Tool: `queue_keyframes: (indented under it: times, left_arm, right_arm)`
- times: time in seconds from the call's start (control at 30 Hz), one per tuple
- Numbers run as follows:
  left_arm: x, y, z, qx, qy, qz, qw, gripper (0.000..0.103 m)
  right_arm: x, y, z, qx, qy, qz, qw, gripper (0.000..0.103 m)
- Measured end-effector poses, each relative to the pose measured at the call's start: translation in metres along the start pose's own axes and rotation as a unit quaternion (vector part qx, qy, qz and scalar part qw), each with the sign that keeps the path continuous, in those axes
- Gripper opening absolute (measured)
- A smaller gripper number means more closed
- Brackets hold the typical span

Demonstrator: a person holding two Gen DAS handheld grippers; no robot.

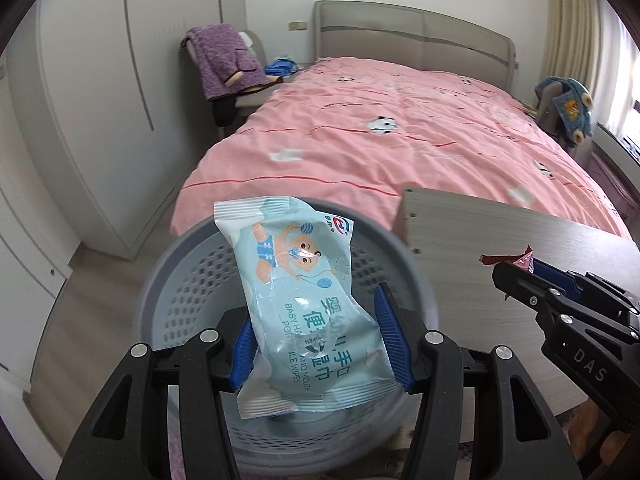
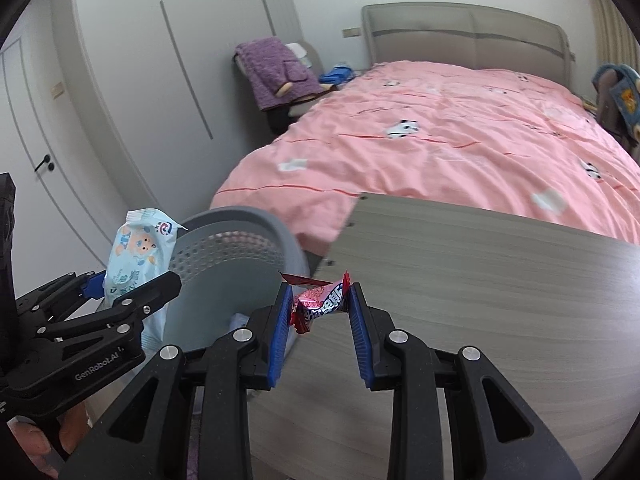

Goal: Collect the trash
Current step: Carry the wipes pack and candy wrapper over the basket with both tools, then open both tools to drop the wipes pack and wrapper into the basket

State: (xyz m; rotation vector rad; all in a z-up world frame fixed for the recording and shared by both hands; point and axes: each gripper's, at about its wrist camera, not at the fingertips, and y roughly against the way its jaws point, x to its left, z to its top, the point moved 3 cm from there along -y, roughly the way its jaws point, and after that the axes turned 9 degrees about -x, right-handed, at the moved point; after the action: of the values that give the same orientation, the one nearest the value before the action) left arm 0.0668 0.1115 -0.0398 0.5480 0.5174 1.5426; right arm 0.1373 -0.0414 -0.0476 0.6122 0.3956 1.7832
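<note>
From the left wrist, your left tongs (image 1: 316,338) clamp the pale blue soft plastic pack of baby wipes (image 1: 298,304) across its near half, above the grey perforated plastic basket (image 1: 188,280); it looks light, squashy and slick.

From the right wrist, your right tongs (image 2: 318,302) pinch the crinkly red foil candy wrapper (image 2: 318,306) narrowly over the near-left corner of the grey wood-grain counter (image 2: 480,288), right of the basket: feather-light, so hold its bunched middle.

Bin (image 1: 192,280) mouth wide open under left tongs (image 1: 316,344); wipes pack (image 1: 296,304) between tongs hangs over it. Counter (image 2: 500,300) edge just beside bin rim, bare top beneath right tongs (image 2: 318,308) holding candy wrapper (image 2: 318,304). Bed (image 1: 400,140) closes off far side. Floor strip along wardrobe (image 1: 100,100) free.
</note>
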Motion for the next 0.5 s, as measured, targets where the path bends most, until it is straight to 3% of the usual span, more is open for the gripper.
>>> queue_keyframes:
  times: [0.5]
  left_arm:
    - [0.059,-0.020,-0.015,0.026,0.045,0.031,0.9982,0.053]
  right_arm:
    - [0.062,-0.047,-0.002,0.039,0.042,0.046,0.997,0.031]
